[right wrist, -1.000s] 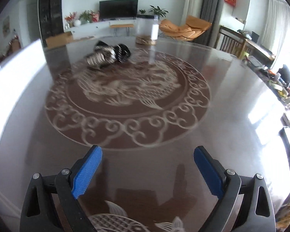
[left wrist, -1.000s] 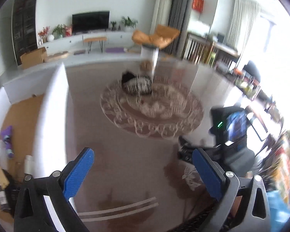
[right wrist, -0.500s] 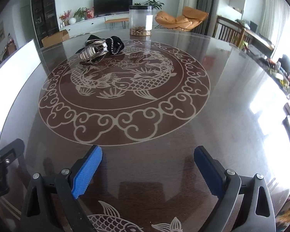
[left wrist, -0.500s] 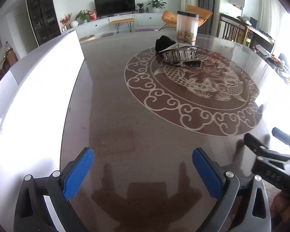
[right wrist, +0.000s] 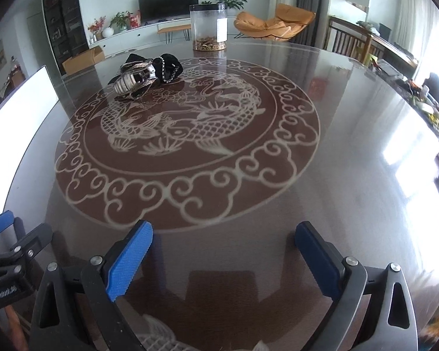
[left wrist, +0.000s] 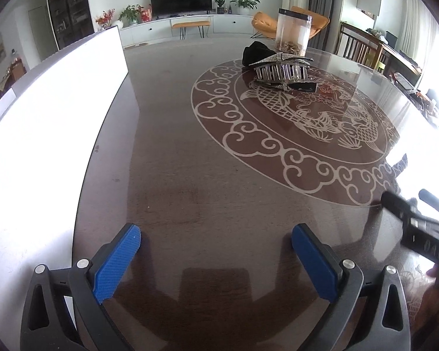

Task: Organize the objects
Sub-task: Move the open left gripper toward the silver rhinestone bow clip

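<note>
- The left hand-held gripper point(left wrist: 216, 251) hovers low over the near part of the counter point(left wrist: 172, 175), its blue fingers point(left wrist: 117, 263) spread wide with nothing between them.
- The right hand-held gripper point(right wrist: 224, 256) is likewise spread and holds nothing, just beside the left one.
- A wide stretch of bare glossy counter lies between both grippers and the things at the far side.
- The rhinestone hair claw point(left wrist: 281, 68) rests on the far part of the round fish pattern point(right wrist: 187, 134), touching a black cloth item point(left wrist: 256, 51) behind it.
- A clear jar point(right wrist: 208, 26) with brownish contents at its bottom stands upright beyond them, near the counter's far edge.
- In the left view, a white board point(left wrist: 44, 117) borders the counter on the left side; the right view shows only a small part of it point(right wrist: 20, 105).
- The right view shows the counter's curved right edge point(right wrist: 395, 93) and a beaded strand on the black cloth point(right wrist: 166, 65); the left view shows the claw's teeth side-on.
- Each view catches the other gripper at its margin.
</note>
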A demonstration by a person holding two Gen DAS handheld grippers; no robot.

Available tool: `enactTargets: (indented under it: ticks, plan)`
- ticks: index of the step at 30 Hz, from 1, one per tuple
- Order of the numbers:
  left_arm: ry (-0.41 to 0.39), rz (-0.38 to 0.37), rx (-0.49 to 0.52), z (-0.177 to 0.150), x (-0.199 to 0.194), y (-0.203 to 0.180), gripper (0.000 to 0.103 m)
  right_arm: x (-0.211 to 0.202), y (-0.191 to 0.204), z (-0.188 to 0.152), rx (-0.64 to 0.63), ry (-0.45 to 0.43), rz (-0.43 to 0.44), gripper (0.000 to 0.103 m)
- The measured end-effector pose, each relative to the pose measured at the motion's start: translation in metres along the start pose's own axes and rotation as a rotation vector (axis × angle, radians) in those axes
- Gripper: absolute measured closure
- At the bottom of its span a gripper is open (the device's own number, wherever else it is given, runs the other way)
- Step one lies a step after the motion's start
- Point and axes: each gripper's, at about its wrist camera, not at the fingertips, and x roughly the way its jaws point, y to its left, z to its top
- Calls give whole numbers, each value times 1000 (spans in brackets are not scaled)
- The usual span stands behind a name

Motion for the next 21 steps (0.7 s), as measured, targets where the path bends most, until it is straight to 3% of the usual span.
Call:
enactTargets:
  ticks: [4, 8, 15, 21]
  plan:
    - [0, 1, 0, 0, 0, 0, 0, 13, -20, 19, -32, 2, -56, 0]
    - [0, 2, -1, 0, 0, 0, 0, 23, -48, 26, 1, 18, 14, 0]
    - [9, 16, -19, 4, 1, -3, 0, 25, -48, 25, 24, 11, -5, 0]
    - [43, -30, 41, 39, 24, -48, 0, 25, -48, 25, 24, 12, -5, 0]
